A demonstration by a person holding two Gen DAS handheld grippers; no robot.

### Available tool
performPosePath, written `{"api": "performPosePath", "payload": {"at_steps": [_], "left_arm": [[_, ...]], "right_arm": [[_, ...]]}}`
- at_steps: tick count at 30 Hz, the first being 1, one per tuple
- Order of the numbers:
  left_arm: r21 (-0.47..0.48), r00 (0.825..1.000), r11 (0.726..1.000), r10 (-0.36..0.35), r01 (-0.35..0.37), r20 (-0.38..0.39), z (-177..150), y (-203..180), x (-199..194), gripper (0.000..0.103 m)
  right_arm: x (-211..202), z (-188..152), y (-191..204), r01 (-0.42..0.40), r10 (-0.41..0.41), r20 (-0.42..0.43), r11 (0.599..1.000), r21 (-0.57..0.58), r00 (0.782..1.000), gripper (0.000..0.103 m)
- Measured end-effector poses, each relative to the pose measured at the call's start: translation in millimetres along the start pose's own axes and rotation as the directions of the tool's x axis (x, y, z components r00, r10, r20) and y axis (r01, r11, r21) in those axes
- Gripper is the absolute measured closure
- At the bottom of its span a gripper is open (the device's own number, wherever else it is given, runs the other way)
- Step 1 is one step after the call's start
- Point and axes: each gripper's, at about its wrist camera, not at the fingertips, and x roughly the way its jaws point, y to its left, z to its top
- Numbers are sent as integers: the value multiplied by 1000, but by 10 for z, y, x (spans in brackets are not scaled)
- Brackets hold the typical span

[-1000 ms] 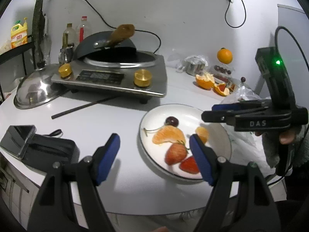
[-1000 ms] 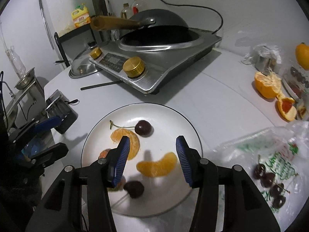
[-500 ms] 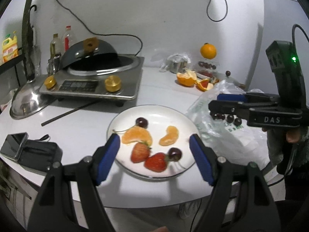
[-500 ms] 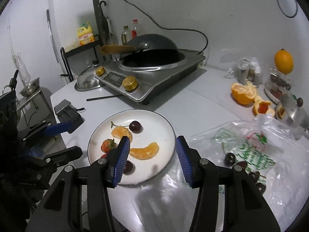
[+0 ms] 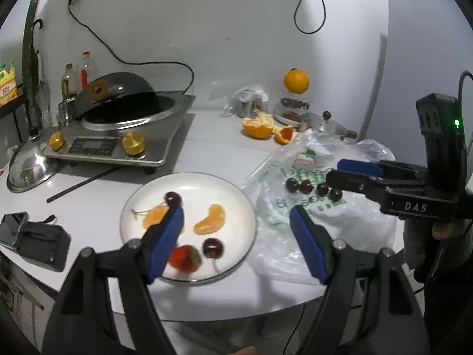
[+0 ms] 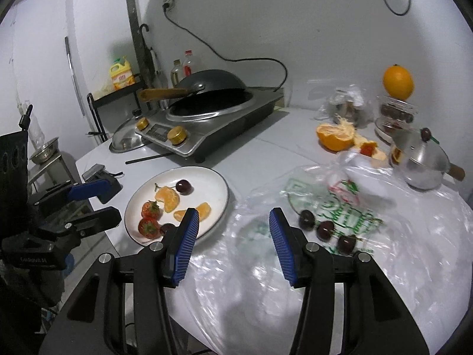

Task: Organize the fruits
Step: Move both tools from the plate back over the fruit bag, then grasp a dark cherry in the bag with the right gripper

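- White round table point(image 5: 97, 207) against a white wall, crowded with kitchen gear and fruit.
- White plate point(image 6: 220, 190) near the table's front edge holds two orange segments point(image 6: 168, 198), two strawberries point(image 6: 151, 209) and two dark cherries point(image 6: 183, 185), all lying loose and apart or barely touching.
- Just beside the plate, a crumpled clear plastic bag point(image 6: 399, 236) with green print is spread flat on the table; several more cherries point(image 6: 324, 230) lie in a short row on it.
- Behind the bag sit half-peeled orange pieces point(image 5: 257, 125), a small metal pot with a lid point(image 6: 419, 159), and a clear tub of dark fruit point(image 6: 396, 112) with a whole orange point(image 6: 397, 81) on top.
- Silver cooktop point(image 5: 118, 145) at the back carries a dark wok point(image 6: 207, 88); a metal dome lid point(image 5: 28, 165) rests next to it.
- Left gripper point(image 5: 236, 222) hangs over the plate's near rim, jaws wide apart, nothing between them.
- Right gripper point(image 6: 232, 230) hovers above the bag's edge next to the plate, jaws parted and empty; the cherry row lies just off its right finger.
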Motion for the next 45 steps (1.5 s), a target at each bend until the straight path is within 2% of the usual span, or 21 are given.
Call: {"api": "performPosePath", "payload": {"at_steps": [12, 23, 30, 45], "left_arm": [[44, 999, 998, -42, 42, -15, 100, -460, 169, 27], [55, 995, 996, -68, 72, -67, 105, -814, 491, 27], [57, 991, 995, -81, 87, -102, 111, -953, 738, 27], [51, 981, 993, -92, 102, -173, 99, -994, 1197, 27]], "right_arm": [[-320, -202, -535, 55, -57, 32, 996, 73, 998, 51], [-417, -392, -946, 117, -118, 0, 988, 101, 993, 51], [-272, -463, -1153, 146, -141, -48, 983, 109, 989, 51], [277, -493, -1354, 150, -131, -170, 983, 103, 977, 51]]}}
